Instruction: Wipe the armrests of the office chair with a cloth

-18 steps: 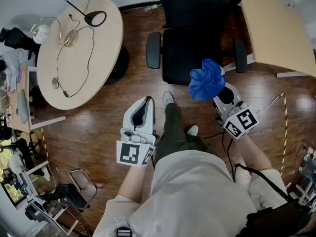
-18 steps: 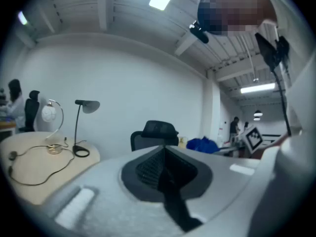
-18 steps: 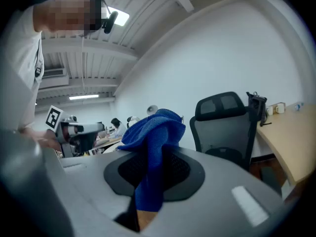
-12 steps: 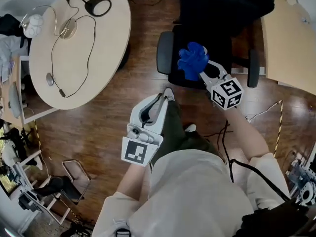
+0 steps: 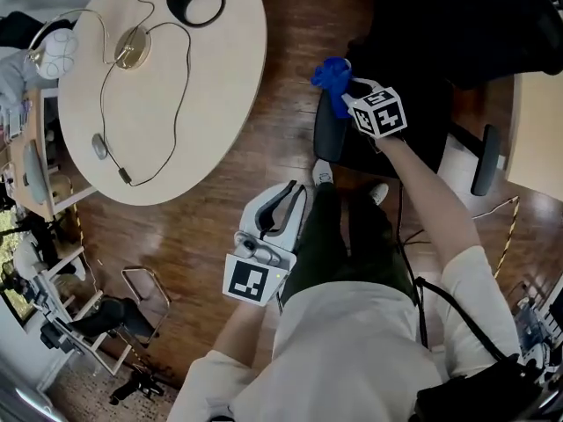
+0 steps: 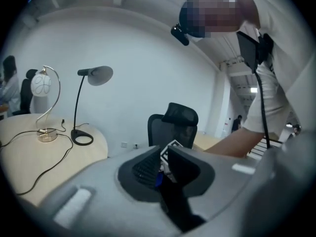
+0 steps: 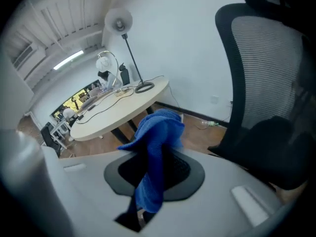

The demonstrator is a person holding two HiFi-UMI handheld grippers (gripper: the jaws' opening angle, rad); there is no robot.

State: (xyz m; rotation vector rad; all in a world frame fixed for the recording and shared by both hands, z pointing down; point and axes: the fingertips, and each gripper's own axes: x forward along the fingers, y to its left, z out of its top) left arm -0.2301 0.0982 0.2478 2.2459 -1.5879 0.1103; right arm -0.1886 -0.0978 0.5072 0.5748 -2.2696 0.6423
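Right arm extended forward, right gripper (image 5: 350, 93) clamped on the single blue cloth (image 5: 332, 76) at one end of one armrest (image 5: 326, 134) of two; left gripper (image 5: 293, 192) held low by the body, jaws together, empty.

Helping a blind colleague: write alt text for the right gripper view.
The right gripper clamps a bunched blue cloth. Beyond: a black mesh office chair at right, a round table with a desk lamp at left.

Blue cloth (image 5: 332, 76), black office chair (image 5: 413, 112), pale beige round table (image 5: 185, 104), brown wood-grain floor (image 5: 211, 227)
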